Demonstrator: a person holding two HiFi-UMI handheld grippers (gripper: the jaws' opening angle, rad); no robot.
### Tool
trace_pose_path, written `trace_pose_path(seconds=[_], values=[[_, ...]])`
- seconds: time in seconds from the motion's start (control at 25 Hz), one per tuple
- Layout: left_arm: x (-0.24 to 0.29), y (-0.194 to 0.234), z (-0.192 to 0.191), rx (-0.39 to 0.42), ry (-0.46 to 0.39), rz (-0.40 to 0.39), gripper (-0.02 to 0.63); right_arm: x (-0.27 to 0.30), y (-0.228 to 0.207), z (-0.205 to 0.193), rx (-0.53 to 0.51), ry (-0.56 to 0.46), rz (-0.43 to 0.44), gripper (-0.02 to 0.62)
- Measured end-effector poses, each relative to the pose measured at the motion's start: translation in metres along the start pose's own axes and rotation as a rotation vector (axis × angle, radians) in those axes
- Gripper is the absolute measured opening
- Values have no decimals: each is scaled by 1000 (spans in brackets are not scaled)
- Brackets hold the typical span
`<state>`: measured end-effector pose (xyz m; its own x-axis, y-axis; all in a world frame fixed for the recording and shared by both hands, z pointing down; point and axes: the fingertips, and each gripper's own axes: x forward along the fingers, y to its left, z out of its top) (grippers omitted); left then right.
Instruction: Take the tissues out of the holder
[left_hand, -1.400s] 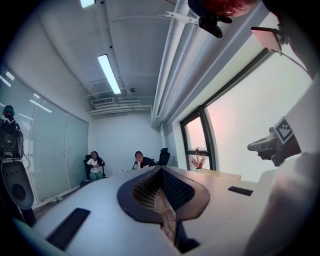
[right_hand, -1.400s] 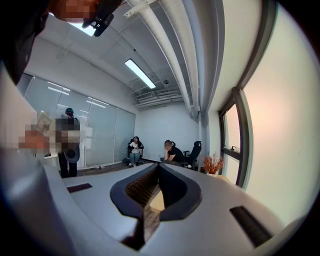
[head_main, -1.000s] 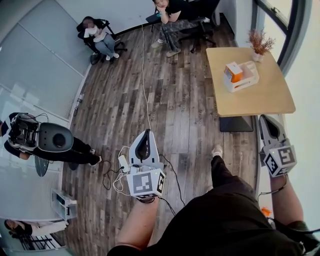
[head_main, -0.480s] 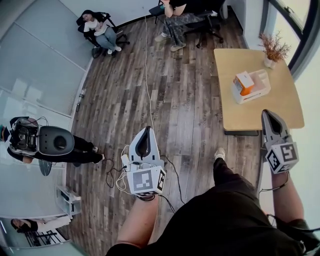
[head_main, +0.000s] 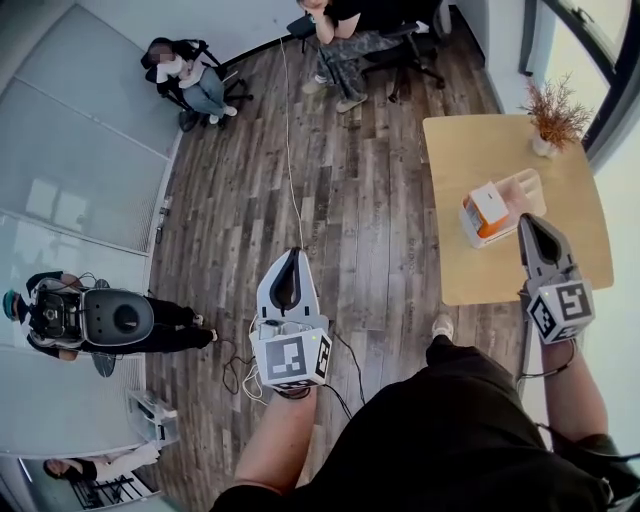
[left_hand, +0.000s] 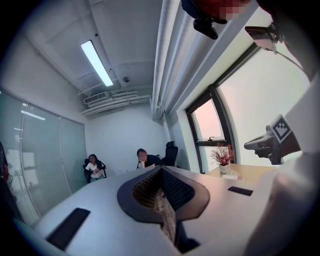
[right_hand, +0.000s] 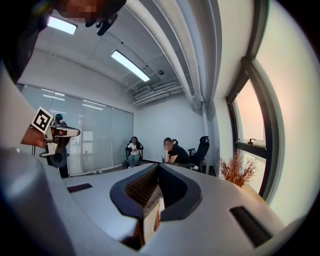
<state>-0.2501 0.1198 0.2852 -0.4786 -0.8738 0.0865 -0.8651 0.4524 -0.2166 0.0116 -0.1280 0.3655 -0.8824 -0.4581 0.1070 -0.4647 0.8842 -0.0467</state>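
Observation:
An orange tissue pack with a white top (head_main: 487, 208) stands in a pale open holder (head_main: 527, 188) on the light wooden table (head_main: 500, 270) at the right of the head view. My right gripper (head_main: 526, 220) is shut and empty. It hangs over the table's near part, its tip just in front of the holder and apart from it. My left gripper (head_main: 293, 253) is out over the wooden floor, well left of the table, jaws together with nothing between them. In the left gripper view its tips (left_hand: 161, 170) meet. The right gripper view shows that gripper's tips (right_hand: 159, 166) closed too.
A vase of dried reddish twigs (head_main: 555, 112) stands at the table's far corner by the window. Two people sit on chairs (head_main: 185, 70) at the far wall. A person with equipment (head_main: 110, 318) stands at the left by glass partitions. Cables (head_main: 240, 370) lie on the floor near my feet.
The table and holder have come closer to me. My right gripper's tip now sits beside the holder instead of short of the table's edge. Both grippers keep their pose, jaws unchanged.

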Motion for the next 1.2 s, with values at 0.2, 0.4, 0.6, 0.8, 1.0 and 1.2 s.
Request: trace_pose_path(seconds=[0.2,0.4,0.6,0.8,1.0,1.2], values=[[56,-7,7,11,-19,-11,5,40,-26,-1,-10,-3,-2,5],[94,-21,3,12,-3,-59,5,58,-27,-2,-63,8,18,5],[131,-38,13,16,-32,-133,5,62,-41,-2,-67,20,-29,5],[177,-60,28,13,-70,-236,5,63,-51,0,-109,31,-97,5],[218,-79,34,4,-98,-361,5,62,-55,1,-113,59,-179,5],[248,-96,35,-8,-123,-482,5,59,-58,-3,-99,88,-275,5]])
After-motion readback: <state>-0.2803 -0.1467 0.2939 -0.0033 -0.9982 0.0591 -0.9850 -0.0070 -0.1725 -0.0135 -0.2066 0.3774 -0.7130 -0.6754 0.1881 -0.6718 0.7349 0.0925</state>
